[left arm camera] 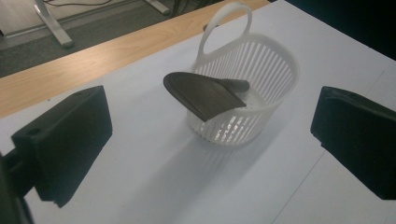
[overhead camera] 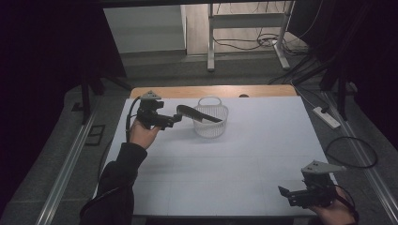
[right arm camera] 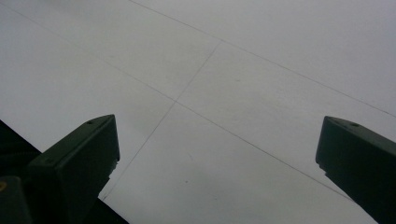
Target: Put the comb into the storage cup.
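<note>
In the high view, a white slatted plastic basket (overhead camera: 211, 118) with a loop handle stands on the far half of the white-covered bench (overhead camera: 263, 154), near its wooden back edge. A dark, flat, curved item (overhead camera: 199, 114), perhaps a shoe insole, lies across the basket's rim, one end inside and the other jutting out to the left. The left hand-held gripper (overhead camera: 176, 118) sits just left of that jutting end, level with it, its jaws pointing at the basket; whether it touches the dark item cannot be told here. The right hand-held gripper (overhead camera: 286, 193) is well apart, at the near right corner of the bench, over bare surface. Beyond the bench are a power strip (overhead camera: 326, 117), loose cables and a metal frame on the floor.

In the left gripper view, the jaws stand wide apart with nothing between them. The basket (left arm camera: 261, 70) lies straight ahead, and the dark item (left arm camera: 203, 95) rests tilted on its near rim, clear of both jaws.

In the right gripper view, the jaws are spread wide above the bare bench (right arm camera: 243, 93), holding nothing.
</note>
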Action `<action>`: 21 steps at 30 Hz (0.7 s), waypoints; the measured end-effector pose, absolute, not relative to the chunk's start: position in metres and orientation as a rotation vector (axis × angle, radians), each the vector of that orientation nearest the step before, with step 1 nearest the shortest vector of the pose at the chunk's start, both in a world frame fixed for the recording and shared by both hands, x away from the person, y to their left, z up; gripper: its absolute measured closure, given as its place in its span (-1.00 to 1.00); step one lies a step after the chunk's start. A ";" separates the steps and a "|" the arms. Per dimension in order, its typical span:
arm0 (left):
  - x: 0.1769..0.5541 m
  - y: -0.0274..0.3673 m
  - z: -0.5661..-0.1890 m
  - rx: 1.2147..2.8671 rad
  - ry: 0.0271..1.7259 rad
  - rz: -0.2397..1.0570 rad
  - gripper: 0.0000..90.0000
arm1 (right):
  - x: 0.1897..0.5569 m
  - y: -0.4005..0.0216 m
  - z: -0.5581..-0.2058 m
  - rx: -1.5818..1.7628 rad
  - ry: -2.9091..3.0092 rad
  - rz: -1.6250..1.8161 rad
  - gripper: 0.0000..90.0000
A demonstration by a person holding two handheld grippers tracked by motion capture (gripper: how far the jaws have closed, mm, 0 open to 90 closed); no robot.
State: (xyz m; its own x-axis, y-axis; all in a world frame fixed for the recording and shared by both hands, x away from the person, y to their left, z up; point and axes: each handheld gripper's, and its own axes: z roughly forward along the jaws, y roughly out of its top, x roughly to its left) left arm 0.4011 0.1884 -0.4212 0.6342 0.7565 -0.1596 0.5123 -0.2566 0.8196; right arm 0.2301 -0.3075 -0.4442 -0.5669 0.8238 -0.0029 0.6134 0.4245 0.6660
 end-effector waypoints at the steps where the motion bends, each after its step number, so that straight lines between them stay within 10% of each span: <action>1: 0.400 0.189 -0.422 1.927 1.000 0.333 -1.00 | 0.230 -0.307 -0.444 1.236 2.354 0.896 -1.00; 21: 0.384 0.195 -0.431 1.922 1.012 0.322 -1.00 | 0.229 -0.308 -0.444 1.228 2.345 0.899 -1.00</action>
State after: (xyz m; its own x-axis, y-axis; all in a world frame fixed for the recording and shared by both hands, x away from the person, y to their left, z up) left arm 0.3840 0.1955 -0.4313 0.6293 0.7584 -0.1698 0.5204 -0.2489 0.8168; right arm 0.2292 -0.3076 -0.4438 -0.5665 0.8240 -0.0099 0.6061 0.4248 0.6725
